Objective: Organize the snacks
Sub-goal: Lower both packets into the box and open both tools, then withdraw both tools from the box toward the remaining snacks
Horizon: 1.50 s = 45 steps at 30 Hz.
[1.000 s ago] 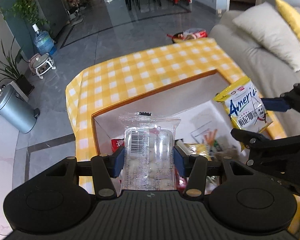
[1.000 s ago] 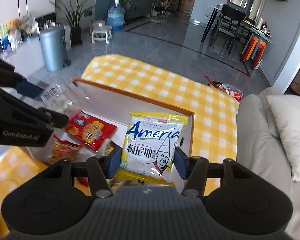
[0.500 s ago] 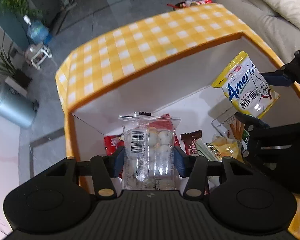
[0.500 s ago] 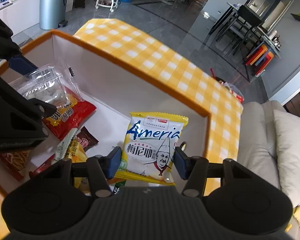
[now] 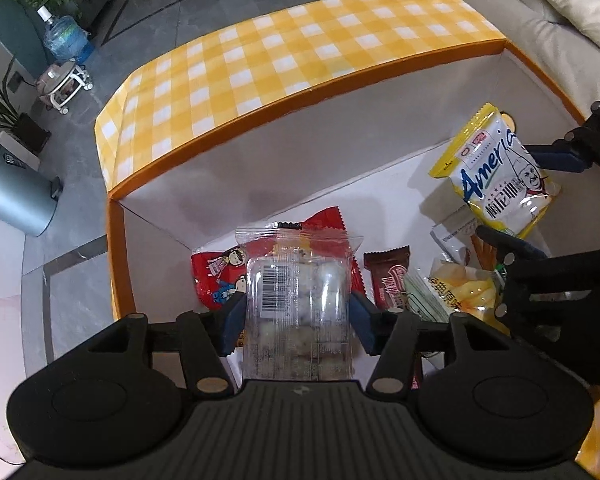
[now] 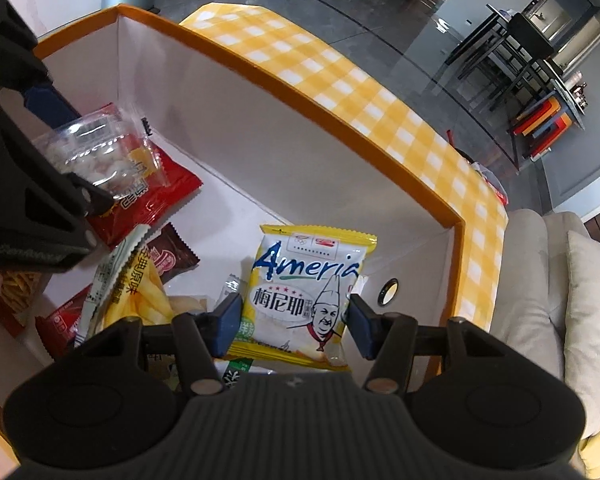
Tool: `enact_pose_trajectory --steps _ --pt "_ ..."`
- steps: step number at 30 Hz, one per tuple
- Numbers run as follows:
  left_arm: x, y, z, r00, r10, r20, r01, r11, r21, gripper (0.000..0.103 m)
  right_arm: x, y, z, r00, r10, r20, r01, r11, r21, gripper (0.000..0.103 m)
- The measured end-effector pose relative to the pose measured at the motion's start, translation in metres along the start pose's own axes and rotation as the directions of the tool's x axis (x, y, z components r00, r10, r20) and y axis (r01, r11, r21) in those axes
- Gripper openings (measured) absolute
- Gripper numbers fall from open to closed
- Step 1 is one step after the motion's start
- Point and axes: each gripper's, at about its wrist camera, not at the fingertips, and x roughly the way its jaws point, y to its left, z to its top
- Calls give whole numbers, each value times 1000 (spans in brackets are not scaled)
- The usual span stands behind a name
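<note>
The left hand-held gripper points down into the orange-rimmed box, which stands on the counter with a yellow checked cloth; between its blue pads stands a clear packet of white sweets, and the jaws are opening, with a thin gap visible at the right pad, so the packet is no longer firmly pinched. Under and ahead of this gripper lies a red snack bag; to its right lie a brown chocolate bar and a yellow chips bag. The right hand-held gripper is about half open and clamps the yellow and white snack packet at both sides, upright, above the box floor near the right wall of the box.
</note>
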Motion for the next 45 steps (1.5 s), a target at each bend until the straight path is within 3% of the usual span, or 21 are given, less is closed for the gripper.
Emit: enact_pose_trajectory --steps 4,6,7,16,25,35,40,45 --pt "-7 1 -1 1000 -5 13 5 1000 -2 71 -6 -3 2 1000 -1 16 1 1000 9 68" --pt "-16 1 -3 999 -10 44 10 1000 0 76 -12 -5 2 999 3 35 -3 1000 20 83" --pt "-21 1 -3 998 -10 61 10 1000 1 79 -16 -6 2 999 0 43 -2 1000 30 85" --pt "-65 4 -11 987 2 162 0 1000 -15 80 -58 -19 -2 993 11 117 -26 992 122 86" --pt "-131 1 -37 952 2 307 -2 1000 0 80 -124 -25 -20 972 -9 234 -53 964 260 86" --pt "-181 -10 -86 912 12 410 -28 999 33 82 -192 -2 -77 934 8 358 -142 926 351 93" --pt "-185 -19 -118 906 1 424 -17 999 35 83 -204 16 -116 932 2 363 -155 906 394 93" --pt "-179 -34 -148 908 -8 420 -21 998 63 83 -199 29 -155 943 -2 333 -163 869 467 93"
